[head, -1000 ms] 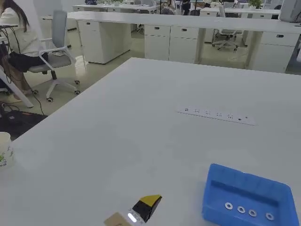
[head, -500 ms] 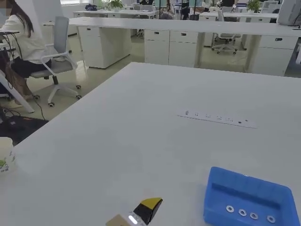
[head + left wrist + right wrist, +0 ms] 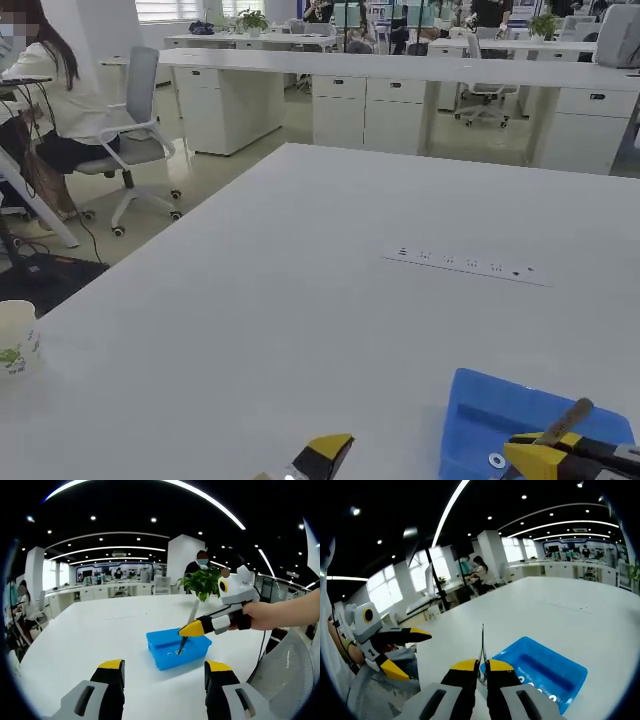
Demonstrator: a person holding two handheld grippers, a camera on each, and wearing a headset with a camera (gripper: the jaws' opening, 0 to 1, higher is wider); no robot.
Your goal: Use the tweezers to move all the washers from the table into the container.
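Rows of white desks [image 3: 400,70], a grey swivel chair [image 3: 135,140] on pale glossy floor [image 3: 200,180], recessed ceiling lights [image 3: 93,518] and tall windows [image 3: 422,567] surround the broad white tabletop [image 3: 280,300].

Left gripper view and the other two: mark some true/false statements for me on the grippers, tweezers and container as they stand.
1. The right gripper is shut on the tweezers. True.
2. The left gripper holds a washer. False: its jaws stand open with nothing between them.
3. The tweezers' tips point down into the blue container. True.
4. The blue container is empty. False: washers lie on its floor.
5. A paper cup stands near the left edge of the table in the head view. True.
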